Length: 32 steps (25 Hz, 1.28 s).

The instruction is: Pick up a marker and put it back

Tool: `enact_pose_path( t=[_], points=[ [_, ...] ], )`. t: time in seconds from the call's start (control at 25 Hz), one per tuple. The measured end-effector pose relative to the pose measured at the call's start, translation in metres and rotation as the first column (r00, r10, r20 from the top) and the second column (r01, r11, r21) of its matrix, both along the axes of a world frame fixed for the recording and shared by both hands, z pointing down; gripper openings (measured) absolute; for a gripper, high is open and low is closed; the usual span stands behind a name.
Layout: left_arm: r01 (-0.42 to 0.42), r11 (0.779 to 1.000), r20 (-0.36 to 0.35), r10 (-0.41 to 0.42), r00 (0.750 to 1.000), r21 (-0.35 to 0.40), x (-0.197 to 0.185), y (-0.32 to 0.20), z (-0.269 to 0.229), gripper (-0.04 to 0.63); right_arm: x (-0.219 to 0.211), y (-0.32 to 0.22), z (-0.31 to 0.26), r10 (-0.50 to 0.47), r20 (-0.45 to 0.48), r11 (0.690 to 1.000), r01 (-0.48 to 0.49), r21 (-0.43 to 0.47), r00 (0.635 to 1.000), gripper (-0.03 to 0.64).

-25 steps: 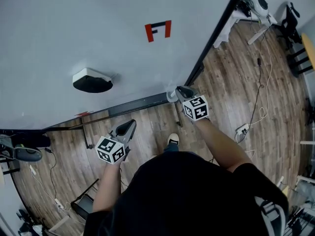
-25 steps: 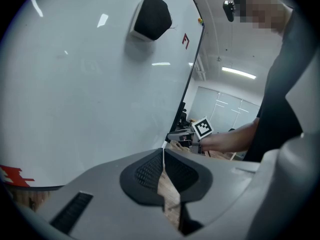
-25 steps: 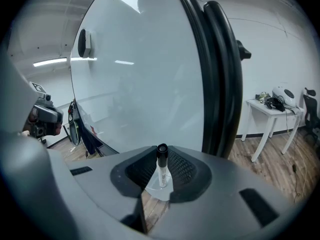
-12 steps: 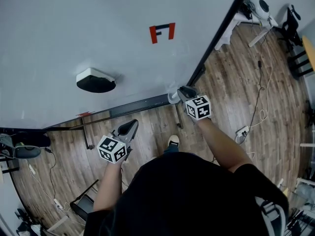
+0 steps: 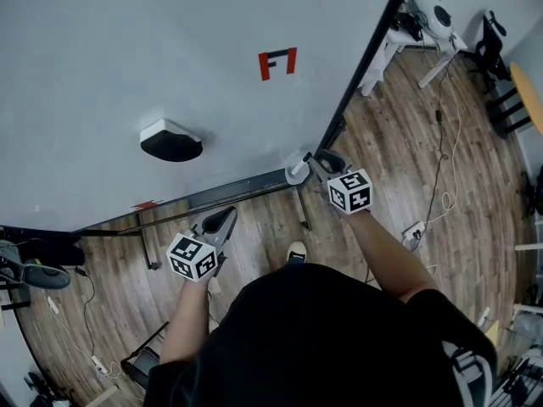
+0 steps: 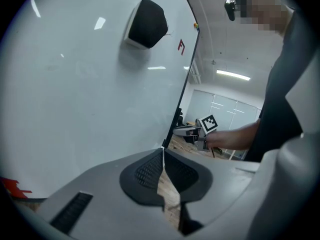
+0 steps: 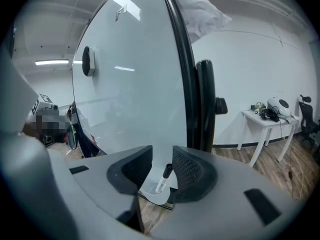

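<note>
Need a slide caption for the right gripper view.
Right gripper, jaws opening, with a marker standing between them in a white holder at the whiteboard edge.

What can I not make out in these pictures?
- Marker: head view, too small, partly behind the right hand-held gripper, whose jaws are opening around it.
- Marker's bottom: right gripper view, sunk in the white holder.
- Red thing: left gripper view, cut off by the picture's edge.
</note>
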<state>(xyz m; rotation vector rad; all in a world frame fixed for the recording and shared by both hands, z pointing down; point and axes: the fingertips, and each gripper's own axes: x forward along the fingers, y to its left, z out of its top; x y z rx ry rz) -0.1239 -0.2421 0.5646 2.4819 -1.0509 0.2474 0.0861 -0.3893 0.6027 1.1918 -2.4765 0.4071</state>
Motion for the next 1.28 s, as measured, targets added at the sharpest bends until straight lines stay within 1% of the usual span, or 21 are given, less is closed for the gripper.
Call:
enact_pose_path(
  t=[0.28,0.56,0.8,1.08,1.28],
  points=[
    [-0.030,0.999,0.002,0.030,1.000,0.027,0.001,0.002,-0.009,0.015,-0.005,0.027,-0.053,-0.041,0.020,0.994,0.039,0.101,0.999,0.109],
    [-0.056,0.997,0.014,0.055,0.998,0.051,0.000,0.009,-0.020,0.015,-0.001,0.052,-0.086,-0.036,0.033,0.988,0.031,0.149,0.999,0.093],
    [-0.073,0.995,0.015,0.072,0.997,0.068,0.002,0.015,-0.028,0.015,0.008,0.069,-0.090,-0.018,0.042,0.990,0.012,0.141,0.999,0.086],
    [-0.071,0.995,0.014,0.070,0.997,0.069,-0.002,0.025,-0.027,0.015,0.011,0.086,-0.082,0.006,0.056,0.994,-0.012,0.110,0.998,0.059],
    [-0.067,0.996,0.013,0.067,0.998,0.067,-0.005,0.035,-0.027,0.015,0.008,0.098,-0.079,-0.003,0.070,0.995,-0.004,0.096,0.998,0.040]
  ],
)
